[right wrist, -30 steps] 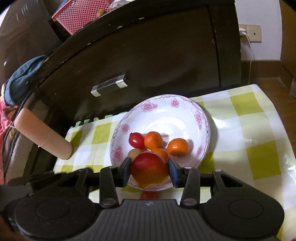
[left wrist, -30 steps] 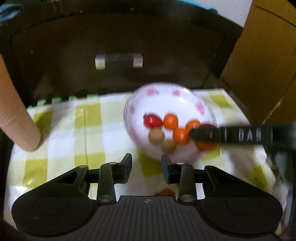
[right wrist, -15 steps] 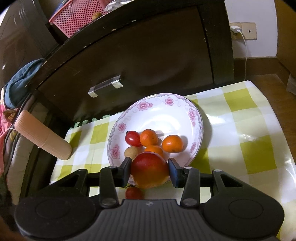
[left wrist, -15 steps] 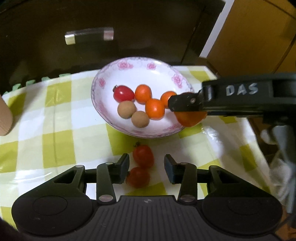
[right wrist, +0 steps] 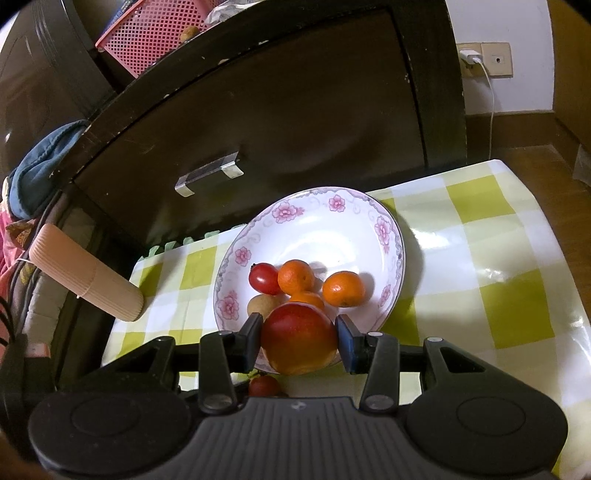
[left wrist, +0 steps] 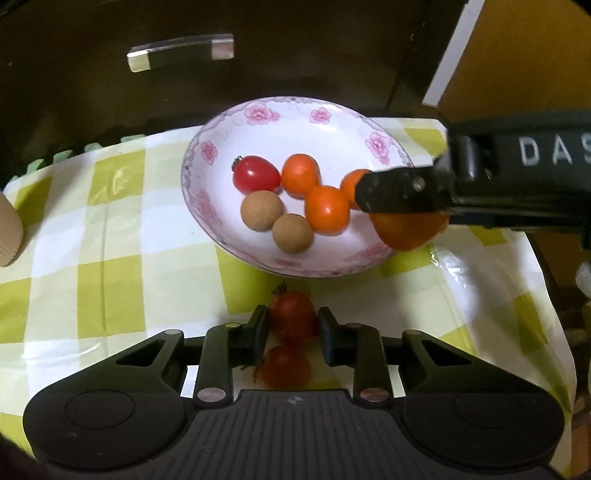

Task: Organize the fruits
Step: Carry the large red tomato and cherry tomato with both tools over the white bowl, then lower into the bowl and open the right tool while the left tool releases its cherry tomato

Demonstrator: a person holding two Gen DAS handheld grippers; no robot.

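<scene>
Left gripper point(left wrist: 292, 329) closing on small red cherry tomato point(left wrist: 292, 317) just before floral-rimmed white ceramic plate point(left wrist: 325, 122); right gripper point(right wrist: 299, 338) clamped on red-orange round fruit point(right wrist: 299, 341) over plate's near rim.

Dark cabinet point(right wrist: 295, 110) with metal handle point(right wrist: 208, 173) behind; pink basket point(right wrist: 155, 33) on top; wall socket point(right wrist: 487, 59) far right.

Matte black plastic left claw point(left wrist: 292, 328): ribbed grey-black housing along the bottom edge, a round recessed disc at each side, two angular linkage arms with triangular cut-outs, silver rivets at the pivots, flat rectangular black pads point(left wrist: 258, 330). Matte black plastic right claw point(right wrist: 300, 339) of the same build, one pad edged in blue. Seen side-on from the left wrist camera: long black bar, white letters "DAS", one small silver screw near the tip.
</scene>
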